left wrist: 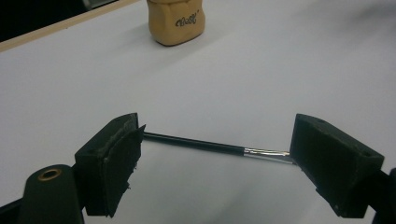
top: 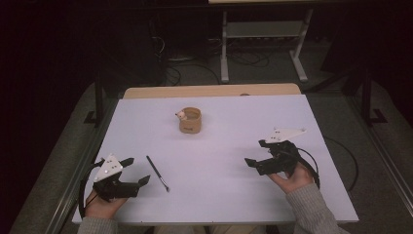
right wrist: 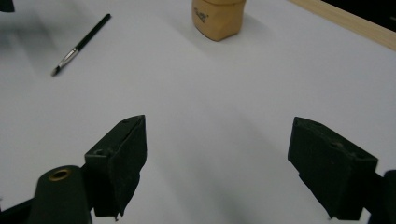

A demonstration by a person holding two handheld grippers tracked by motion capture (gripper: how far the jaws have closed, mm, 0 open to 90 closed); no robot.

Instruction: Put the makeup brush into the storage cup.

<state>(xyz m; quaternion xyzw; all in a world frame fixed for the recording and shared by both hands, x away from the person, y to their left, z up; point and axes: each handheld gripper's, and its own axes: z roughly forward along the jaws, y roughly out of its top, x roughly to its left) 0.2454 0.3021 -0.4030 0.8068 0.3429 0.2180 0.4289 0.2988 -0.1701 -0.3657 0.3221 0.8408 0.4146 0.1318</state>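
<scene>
Brush (top: 157, 172) flat near cup (top: 190, 120) – left gripper (top: 132, 170) gaping beside it for pickup; right gripper (top: 257, 152) gaping, empty.

White table (top: 302, 146), wooden far edge (top: 212, 90); grey carpet (top: 272, 73) beyond, dimly lit; white metal frame (top: 263, 29) standing there, black cables (top: 195, 70) trailing.

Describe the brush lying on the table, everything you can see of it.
The brush is thin, with a long black handle, a short shiny metal ferrule and a small dark tip. It lies flat on the white table, at an angle, tip toward the person's side, beyond the open left gripper. In the left gripper view it runs across the gap between the jaws; neither pad presses on it.
</scene>
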